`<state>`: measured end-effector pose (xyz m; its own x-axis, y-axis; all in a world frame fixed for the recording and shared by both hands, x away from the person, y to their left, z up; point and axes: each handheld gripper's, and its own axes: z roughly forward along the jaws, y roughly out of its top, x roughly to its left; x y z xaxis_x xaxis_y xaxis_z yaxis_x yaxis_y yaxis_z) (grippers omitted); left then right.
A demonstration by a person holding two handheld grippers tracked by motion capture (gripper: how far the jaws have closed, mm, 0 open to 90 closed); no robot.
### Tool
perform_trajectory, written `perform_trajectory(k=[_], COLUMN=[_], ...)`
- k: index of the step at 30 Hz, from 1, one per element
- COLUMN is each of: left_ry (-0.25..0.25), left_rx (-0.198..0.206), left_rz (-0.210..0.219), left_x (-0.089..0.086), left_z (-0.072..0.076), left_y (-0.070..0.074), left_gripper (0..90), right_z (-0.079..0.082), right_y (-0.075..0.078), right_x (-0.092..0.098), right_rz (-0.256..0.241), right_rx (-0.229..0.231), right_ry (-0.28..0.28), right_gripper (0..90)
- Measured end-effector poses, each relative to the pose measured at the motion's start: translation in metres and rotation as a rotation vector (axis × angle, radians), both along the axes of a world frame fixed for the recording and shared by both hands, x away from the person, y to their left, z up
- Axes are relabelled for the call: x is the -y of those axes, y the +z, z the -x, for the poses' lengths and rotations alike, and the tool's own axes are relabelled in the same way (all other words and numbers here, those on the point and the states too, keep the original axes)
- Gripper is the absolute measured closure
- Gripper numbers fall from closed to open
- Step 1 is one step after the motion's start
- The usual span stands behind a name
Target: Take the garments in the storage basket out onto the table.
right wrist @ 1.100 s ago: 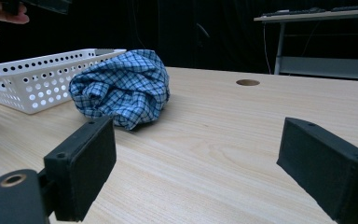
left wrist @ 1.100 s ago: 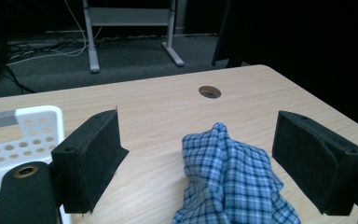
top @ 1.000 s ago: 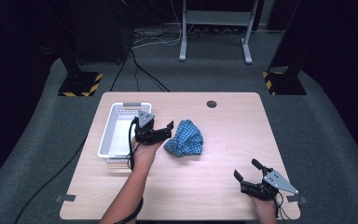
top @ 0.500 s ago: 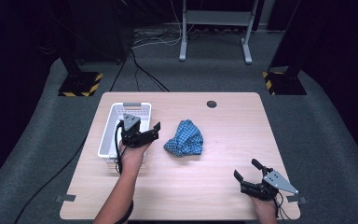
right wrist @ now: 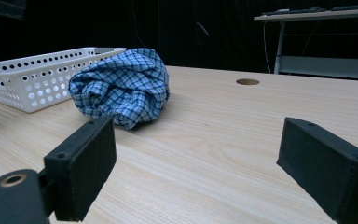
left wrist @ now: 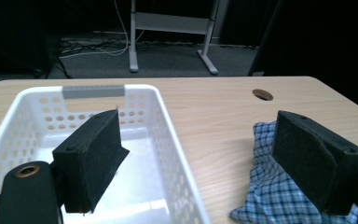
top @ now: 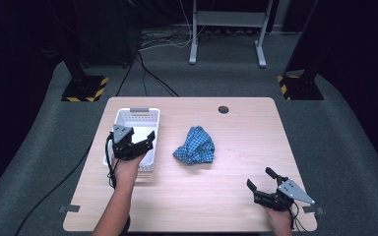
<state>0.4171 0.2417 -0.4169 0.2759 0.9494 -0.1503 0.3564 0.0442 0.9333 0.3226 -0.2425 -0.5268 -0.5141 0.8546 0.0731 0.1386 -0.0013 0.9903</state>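
2 wide-apart jaws framing crumpled cloth

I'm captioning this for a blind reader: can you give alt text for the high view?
A crumpled blue checked cloth lies mid-table beside a white basket. The left gripper hovers open over the basket; the right gripper rests open near the table's front right corner.

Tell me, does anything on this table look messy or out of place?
Only the blue checked cloth: it lies crumpled in a heap on the bare table, beside the white basket rather than in it. The basket sits level and looks empty; nothing appears spilled or broken.
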Motion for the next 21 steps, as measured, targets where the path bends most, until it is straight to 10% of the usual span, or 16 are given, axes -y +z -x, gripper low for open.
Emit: perform_trajectory(k=[21], left_ry=[0.085], left_rx=[0.018], left_rz=[0.006], left_x=[-0.051], left_z=[0.027], left_y=[0.004], left_gripper=[15.9], right_z=[0.000], right_y=[0.000], right_x=[-0.001], right_rz=[0.006], right_rx=[-0.002], right_ry=[-0.001], right_gripper=[10.2])
